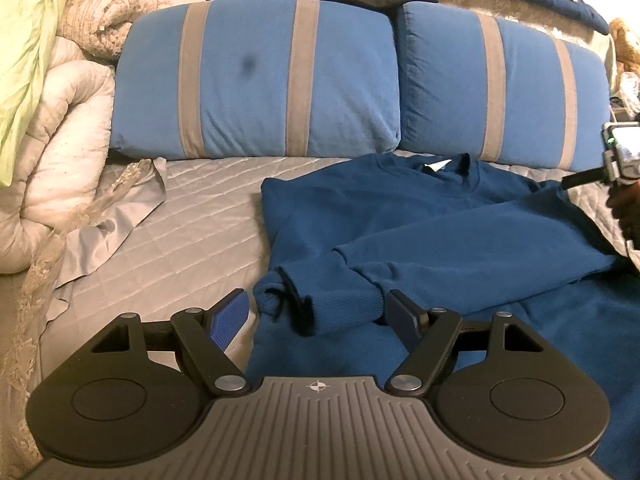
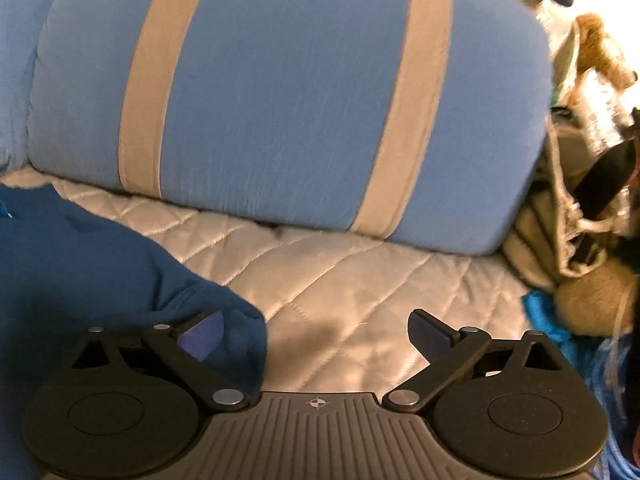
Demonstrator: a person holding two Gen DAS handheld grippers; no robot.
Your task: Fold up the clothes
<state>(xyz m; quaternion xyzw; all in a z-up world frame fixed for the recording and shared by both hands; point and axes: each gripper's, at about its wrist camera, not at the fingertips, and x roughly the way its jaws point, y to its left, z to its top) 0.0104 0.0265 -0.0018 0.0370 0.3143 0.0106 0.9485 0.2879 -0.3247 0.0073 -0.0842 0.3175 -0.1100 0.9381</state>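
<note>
A blue sweatshirt (image 1: pixel 420 220) lay on the bed (image 1: pixel 192 232), collar toward the two blue pillows with grey stripes (image 1: pixel 256 80) that stood along the head of the bed. Both sleeves were folded across its front, and their cuffs (image 1: pixel 344 308) ended near the left edge of the garment. To the left of the sweatshirt the quilted grey cover ran bare as far as a crumpled grey cloth (image 1: pixel 116 216) and a heap of rolled quilts (image 1: pixel 60 152) at the bed's left side. A narrow strip of cover showed between the collar and the pillows.

The left gripper (image 1: pixel 318 316) hung low over the near part of the sweatshirt, its jaws spread wide with the sleeve cuffs between them; the fingers did not press the cloth. The left finger sat over the edge where sweatshirt met cover.

The right gripper (image 2: pixel 316 334) was also spread wide and held nothing. It pointed at the right pillow (image 2: pixel 280 92), above open cover just right of the sweatshirt's (image 2: pixel 80 264) shoulder edge, with its left finger (image 2: pixel 202 336) touching or just beside that fold. Cluttered bags and cloth (image 2: pixel 580 208) crowded the bed's right edge.
</note>
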